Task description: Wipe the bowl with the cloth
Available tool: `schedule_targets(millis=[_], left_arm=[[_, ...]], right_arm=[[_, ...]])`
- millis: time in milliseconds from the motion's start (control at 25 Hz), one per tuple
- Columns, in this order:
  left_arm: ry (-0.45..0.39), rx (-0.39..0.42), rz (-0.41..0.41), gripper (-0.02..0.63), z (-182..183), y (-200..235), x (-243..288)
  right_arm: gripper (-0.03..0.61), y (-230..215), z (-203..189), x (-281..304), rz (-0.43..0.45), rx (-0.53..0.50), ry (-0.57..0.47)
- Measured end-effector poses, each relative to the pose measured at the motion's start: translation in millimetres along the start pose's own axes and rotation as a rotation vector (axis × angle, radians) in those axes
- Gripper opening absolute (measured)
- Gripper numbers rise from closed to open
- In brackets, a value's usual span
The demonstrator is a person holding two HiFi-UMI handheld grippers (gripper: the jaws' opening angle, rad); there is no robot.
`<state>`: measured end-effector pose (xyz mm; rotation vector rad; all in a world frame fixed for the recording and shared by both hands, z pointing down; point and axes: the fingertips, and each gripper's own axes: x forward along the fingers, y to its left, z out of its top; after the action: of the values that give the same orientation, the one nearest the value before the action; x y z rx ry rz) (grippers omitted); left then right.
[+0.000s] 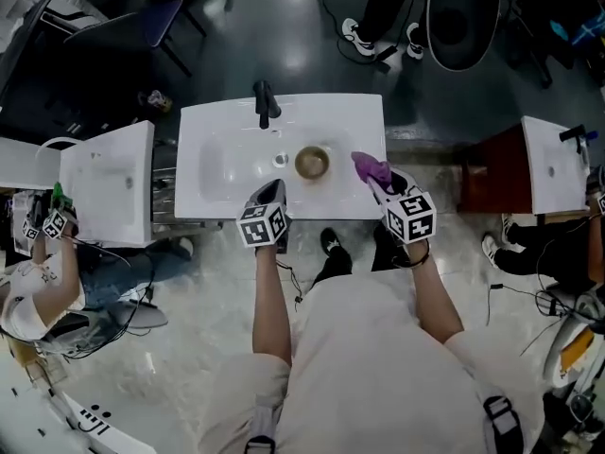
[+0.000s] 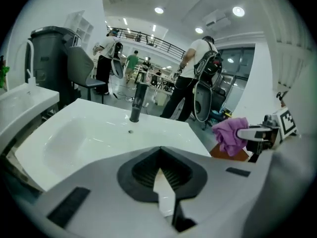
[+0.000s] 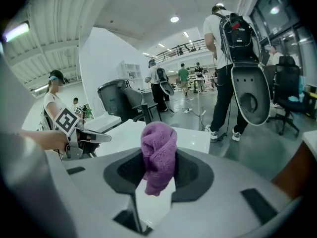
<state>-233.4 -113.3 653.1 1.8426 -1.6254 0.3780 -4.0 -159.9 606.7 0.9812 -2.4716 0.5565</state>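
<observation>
Left tongs (image 1: 272, 188): closed, the tips together with nothing between them. They hover over the near edge of the worktop (image 1: 213, 121), aimed toward the basin hollow.
Right tongs (image 1: 375, 182): clamped on the purple cloth (image 1: 371, 167). The cloth bunches up out of the tips and a short tail hangs below.
Why the cloth sits so: with the wad sticking out past the tips, I judge that soft cloth, not hard tips, would meet the bowl first.
Bowl (image 1: 312, 163): a small brownish bowl, upright, mouth up. It stands on the white worktop just right of the drain, ahead of and between the two tongs. No view shows whether it sits on the flat top or on the slope of the hollow.
Cloth to bowl: near but apart, the cloth to the bowl's right. No wiping contact yet.
Likely role of the left tongs: empty and near the bowl's left side, they seem placed to steady it. They would first have to open.
Edges: the right tongs and cloth are close to the worktop's right edge. The faucet (image 1: 265, 104) stands at the far edge, left of the bowl.
Open room: the top around the bowl is bare, so a short leftward move over the rim looks unobstructed. A light bowl could slide toward the hollow.
</observation>
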Motion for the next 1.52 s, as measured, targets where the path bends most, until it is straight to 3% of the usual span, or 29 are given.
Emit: schedule_targets(millis=[320,680,920,1240,1360,1520], left_arm=[[0.101,-0.027,-0.091,0.005,-8.0,10.1,42.6],[0.162,-0.12,-0.066,0.005,-19.4,28.4,77.4],[0.221,-0.102,-0.117,0.008,-11.1,27.1,96.7],[0.369,-0.123,-0.156,0.063,-46.4,35.8,126.2],[0.466,-0.161,-0.246,0.149,-71.7,25.3,142.1],[0.521,-0.17,-0.247,0.15,-91.0,31.6,160.9]], right_arm=[[0.13,4.8,12.4,49.4,0.116,-0.087,0.028],[0.13,8.3,19.1,80.8,0.238,-0.175,0.091],[0.131,13.5,25.4,92.0,0.286,-0.205,0.134],[0.132,15.8,8.1,106.6,0.332,-0.205,0.205],[0.132,13.4,1.3,106.0,0.339,-0.208,0.226],[0.132,9.7,-1.3,101.2,0.328,-0.23,0.236]])
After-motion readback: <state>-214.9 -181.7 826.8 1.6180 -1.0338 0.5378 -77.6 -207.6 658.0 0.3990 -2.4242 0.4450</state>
